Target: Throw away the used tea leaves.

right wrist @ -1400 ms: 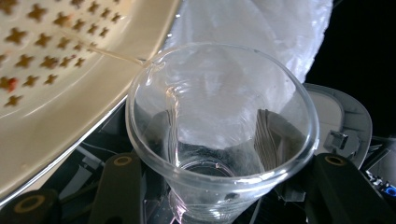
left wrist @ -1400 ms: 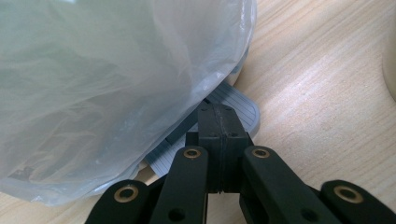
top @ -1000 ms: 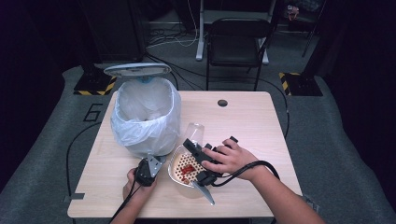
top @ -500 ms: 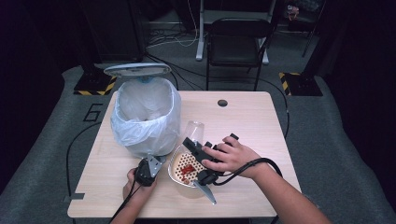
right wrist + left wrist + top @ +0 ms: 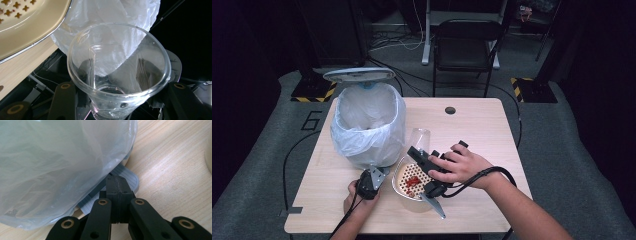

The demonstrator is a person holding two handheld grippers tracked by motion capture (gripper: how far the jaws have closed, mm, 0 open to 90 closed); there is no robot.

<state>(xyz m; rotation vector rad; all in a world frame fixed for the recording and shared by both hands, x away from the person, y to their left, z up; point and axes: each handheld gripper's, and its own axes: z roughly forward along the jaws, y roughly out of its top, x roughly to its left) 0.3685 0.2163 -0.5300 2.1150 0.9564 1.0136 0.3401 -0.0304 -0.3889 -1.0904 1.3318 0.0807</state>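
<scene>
A bin lined with a white plastic bag [image 5: 367,125] stands at the table's left, its lid [image 5: 359,75] raised. My left gripper [image 5: 373,179] is at the bin's foot; in the left gripper view it [image 5: 117,186] is shut, its tips resting on the grey ribbed pedal [image 5: 128,178]. My right gripper [image 5: 418,153] is shut on a clear glass cup [image 5: 419,139], held tilted above a cream perforated bowl [image 5: 401,192] with red bits [image 5: 412,181] in it. In the right gripper view the cup [image 5: 117,62] sits between the jaws, its mouth towards the camera, and looks empty.
The wooden table [image 5: 477,135] has a round cable hole [image 5: 450,110] near its far edge. A black chair [image 5: 467,50] stands beyond the table. Cables trail from both grippers off the table's near edge.
</scene>
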